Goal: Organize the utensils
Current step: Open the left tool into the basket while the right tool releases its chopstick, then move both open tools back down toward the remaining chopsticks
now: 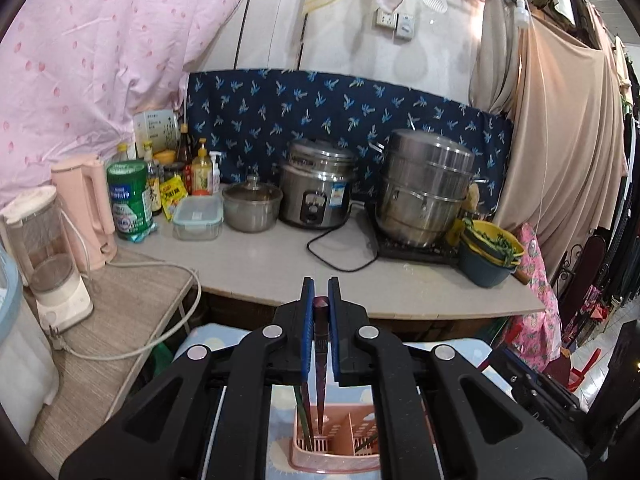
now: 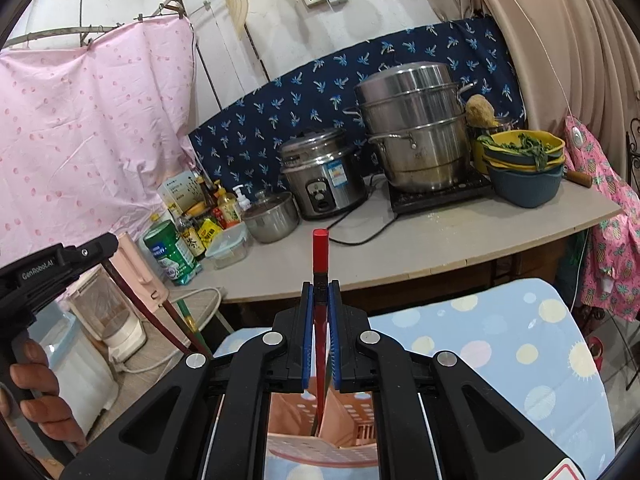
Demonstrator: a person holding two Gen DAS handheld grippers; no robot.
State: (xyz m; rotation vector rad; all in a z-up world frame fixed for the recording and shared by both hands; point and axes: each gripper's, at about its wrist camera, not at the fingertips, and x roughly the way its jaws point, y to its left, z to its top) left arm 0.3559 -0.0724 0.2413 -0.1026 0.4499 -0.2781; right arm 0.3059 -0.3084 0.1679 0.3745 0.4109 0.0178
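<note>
Left gripper [image 1: 321, 292]: clamped on a dark chopstick [image 1: 321, 360] — pink holder [image 1: 334, 444] seen below.
Right gripper [image 2: 321, 292]: clamped on a red chopstick [image 2: 320, 256].
Writing: "GenRobot.AI", read only in the right view.

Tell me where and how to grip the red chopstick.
Grip the red chopstick on its upper shaft, just under the top end, coming from above. It stands near upright with its tip down in the pink holder; the right gripper already pinches it there.

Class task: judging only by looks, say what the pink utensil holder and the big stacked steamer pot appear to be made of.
Pink utensil holder: probably moulded plastic, matte, judging by thin slotted walls and uniform colour.
Stacked steamer pot: looks like stainless steel, with a brushed silver sheen, reflections and riveted handles.
</note>
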